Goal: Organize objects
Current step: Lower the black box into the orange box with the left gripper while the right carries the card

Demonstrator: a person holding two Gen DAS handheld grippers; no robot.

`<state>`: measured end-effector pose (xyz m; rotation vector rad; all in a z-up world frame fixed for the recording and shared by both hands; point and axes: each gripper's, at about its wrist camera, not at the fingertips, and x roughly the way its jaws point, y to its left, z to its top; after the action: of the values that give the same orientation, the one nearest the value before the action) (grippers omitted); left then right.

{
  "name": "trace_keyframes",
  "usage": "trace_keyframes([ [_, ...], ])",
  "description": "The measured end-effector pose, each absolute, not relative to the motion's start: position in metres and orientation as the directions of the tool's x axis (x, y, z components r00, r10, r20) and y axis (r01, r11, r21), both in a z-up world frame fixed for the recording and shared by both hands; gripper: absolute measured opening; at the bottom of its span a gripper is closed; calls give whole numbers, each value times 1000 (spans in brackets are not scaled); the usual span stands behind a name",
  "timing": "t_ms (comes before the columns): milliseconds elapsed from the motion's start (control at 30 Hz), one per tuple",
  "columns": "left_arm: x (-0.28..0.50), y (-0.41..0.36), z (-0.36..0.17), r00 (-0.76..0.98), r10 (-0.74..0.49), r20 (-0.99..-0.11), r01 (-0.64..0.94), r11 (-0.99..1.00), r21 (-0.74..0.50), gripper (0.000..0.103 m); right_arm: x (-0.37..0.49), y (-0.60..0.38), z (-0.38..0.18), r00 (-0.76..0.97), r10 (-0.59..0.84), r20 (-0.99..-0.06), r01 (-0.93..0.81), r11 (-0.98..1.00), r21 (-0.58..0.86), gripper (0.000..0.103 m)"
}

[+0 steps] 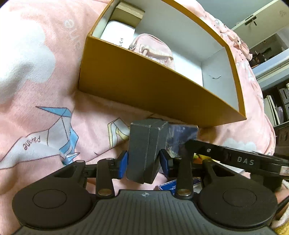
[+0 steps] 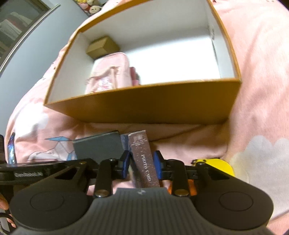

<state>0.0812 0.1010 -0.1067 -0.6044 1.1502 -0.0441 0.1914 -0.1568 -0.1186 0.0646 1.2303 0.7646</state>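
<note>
Left wrist view: the left gripper point(image 1: 143, 160) has its blue fingers point(image 1: 123, 163) pinching a grey box point(image 1: 144, 148), which stands tilted between them, lifted off the bed. Just beside it on the right is a dark blue box point(image 1: 182, 134), with the black arm of the right gripper point(image 1: 187, 144) reaching in over its lower part. Beyond both lies an open orange carton point(image 1: 144, 85) with a white inside, resting on the pink blanket point(image 1: 45, 72) of the bed. Inside the carton, toward its far left corner, are a brown box point(image 1: 129, 13), a white case point(image 1: 117, 34) and a pink pouch point(image 1: 153, 49), set in a row along the near wall; the rest of its floor is bare. In the right wrist view, the right gripper point(image 2: 141, 163) has its fingers point(image 2: 157, 164) pinching a sparkly brown box printed "PHOTO CARD" point(image 2: 144, 159), held upright on its narrow side. The grey box point(image 2: 98, 147) sits just left of it. A yellow thing point(image 2: 222, 166) shows behind the right finger, too hidden to name. The carton point(image 2: 144, 104) stands ahead, with the pouch point(image 2: 110, 72) and brown box point(image 2: 102, 47) at its left end.
</note>
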Motion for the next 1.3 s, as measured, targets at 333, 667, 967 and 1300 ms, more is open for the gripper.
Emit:
trace_keyframes([
  [333,95,105,-108,455,-332,-826,-306,813,-495,41,206,-159,-139,87,582,-808,-473,738,481,38],
  [667,93,104,-101,462,-328,-824,-289,823,-489,41,202,-157,-138,83,590,-803,-498,723,479,27],
  [967,81,93,-65,493,-324,-808,-182,869,-460,40,163,-152,-86,274,494,-825,-693,696,187,24],
  [1300,71,87,-24,564,-331,-757,-98,883,-459,41,144,-169,-26,328,569,-754,-766,627,140,24],
])
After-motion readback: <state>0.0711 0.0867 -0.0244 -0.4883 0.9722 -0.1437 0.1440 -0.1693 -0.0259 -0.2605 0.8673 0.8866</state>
